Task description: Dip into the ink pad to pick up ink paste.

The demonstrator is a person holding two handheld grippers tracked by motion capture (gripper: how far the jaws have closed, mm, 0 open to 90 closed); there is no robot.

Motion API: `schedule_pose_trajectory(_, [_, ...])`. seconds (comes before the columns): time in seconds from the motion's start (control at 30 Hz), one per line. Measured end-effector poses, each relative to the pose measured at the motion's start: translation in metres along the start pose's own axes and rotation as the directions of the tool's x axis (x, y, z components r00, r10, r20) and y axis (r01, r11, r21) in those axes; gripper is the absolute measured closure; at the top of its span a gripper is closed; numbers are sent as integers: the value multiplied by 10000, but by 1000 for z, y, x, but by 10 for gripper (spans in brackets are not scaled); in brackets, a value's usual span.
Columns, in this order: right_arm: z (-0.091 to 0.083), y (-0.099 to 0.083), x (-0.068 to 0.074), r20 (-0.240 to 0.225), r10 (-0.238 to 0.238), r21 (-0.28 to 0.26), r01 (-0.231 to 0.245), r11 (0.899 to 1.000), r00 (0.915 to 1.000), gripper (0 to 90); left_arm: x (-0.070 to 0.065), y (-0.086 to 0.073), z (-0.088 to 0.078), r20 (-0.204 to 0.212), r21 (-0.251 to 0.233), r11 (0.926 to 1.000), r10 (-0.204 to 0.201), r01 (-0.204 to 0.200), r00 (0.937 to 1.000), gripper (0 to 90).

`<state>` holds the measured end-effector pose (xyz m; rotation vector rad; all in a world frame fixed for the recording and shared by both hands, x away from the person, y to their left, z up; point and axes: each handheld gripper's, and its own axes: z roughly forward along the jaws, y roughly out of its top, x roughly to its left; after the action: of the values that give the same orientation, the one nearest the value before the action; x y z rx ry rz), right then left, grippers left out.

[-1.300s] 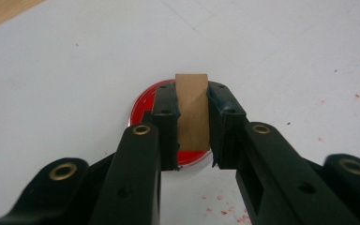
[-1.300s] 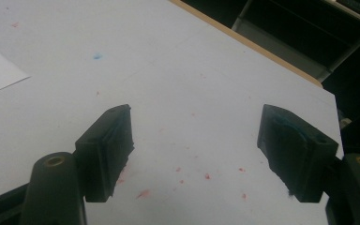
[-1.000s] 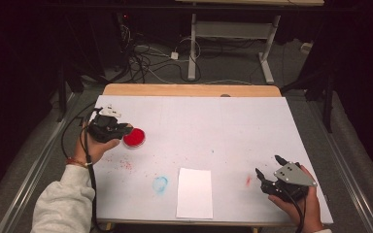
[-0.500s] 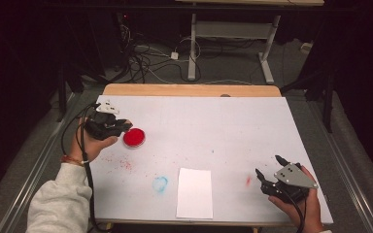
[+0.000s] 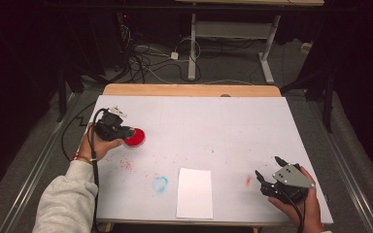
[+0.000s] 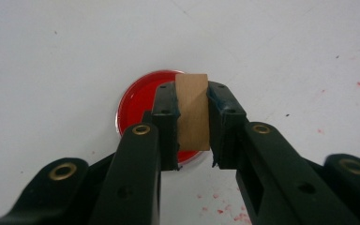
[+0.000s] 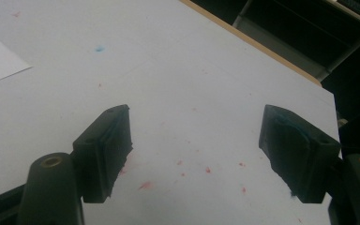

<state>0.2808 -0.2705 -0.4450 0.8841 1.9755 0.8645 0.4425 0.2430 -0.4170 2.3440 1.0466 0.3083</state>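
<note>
Fingers point(image 6: 166, 117) tight around wooden block point(image 6: 193, 110), above red dish point(image 6: 138, 103).

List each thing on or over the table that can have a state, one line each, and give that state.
left gripper: shut on the wooden block
wooden block: upright, clamped, over the red dish
red dish: filled with red, uncovered
right gripper: open, nothing between its jaws
white paper: flat, unmarked

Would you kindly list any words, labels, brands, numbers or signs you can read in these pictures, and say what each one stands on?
None can be read.
The white paper sheet looks blank.
The wooden block held in the left gripper over the red dish bears no marking.
The table carries only red and blue paint stains, no writing.
The right gripper shows no label.
</note>
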Motion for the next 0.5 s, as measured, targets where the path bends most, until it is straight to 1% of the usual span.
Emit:
schedule_pose_trajectory(0.07, [0, 0, 0, -20, 57, 20, -57, 10000, 10000, 257, 3, -1, 9, 107, 67, 9997, -224, 223, 9997, 737])
schedule_pose_trajectory(0.17, [0, -1, 0, -19, 38, 26, -38, 10000, 10000, 257, 4, -1, 14, 78, 152, 9995, -267, 265, 9996, 737])
schedule_pose_trajectory(0.23, [0, -1, 0, -52, 42, 47, -41, 10000, 10000, 257, 5, -1, 19, 94, 327, 9992, -213, 210, 9997, 737])
schedule_pose_trajectory(0.27, [0, -1, 0, -38, 32, 53, -31, 10000, 10000, 257, 6, 0, 23, 34, 479, 9986, -237, 235, 9997, 737])
schedule_pose_trajectory(0.3, [0, -1, 0, -37, 11, 60, -11, 10000, 10000, 257, 6, 0, 23, 34, 479, 9986, -237, 235, 9997, 737])
schedule_pose_trajectory(0.37, [1, -1, 0, -60, -26, 70, 26, 10000, 10000, 257, 6, 0, 28, 81, 643, 9978, -180, 174, 9998, 737])
schedule_pose_trajectory(0.43, [1, -2, 0, -49, 13, 127, -12, 9999, 10000, 257, 7, -1, 33, -24, 840, 9963, -194, 196, 9998, 737])
schedule_pose_trajectory(0.5, [2, -2, 0, -70, -35, 128, 36, 9999, 10000, 257, 10, -2, 36, 99, 752, 9966, -357, 348, 9993, 737])
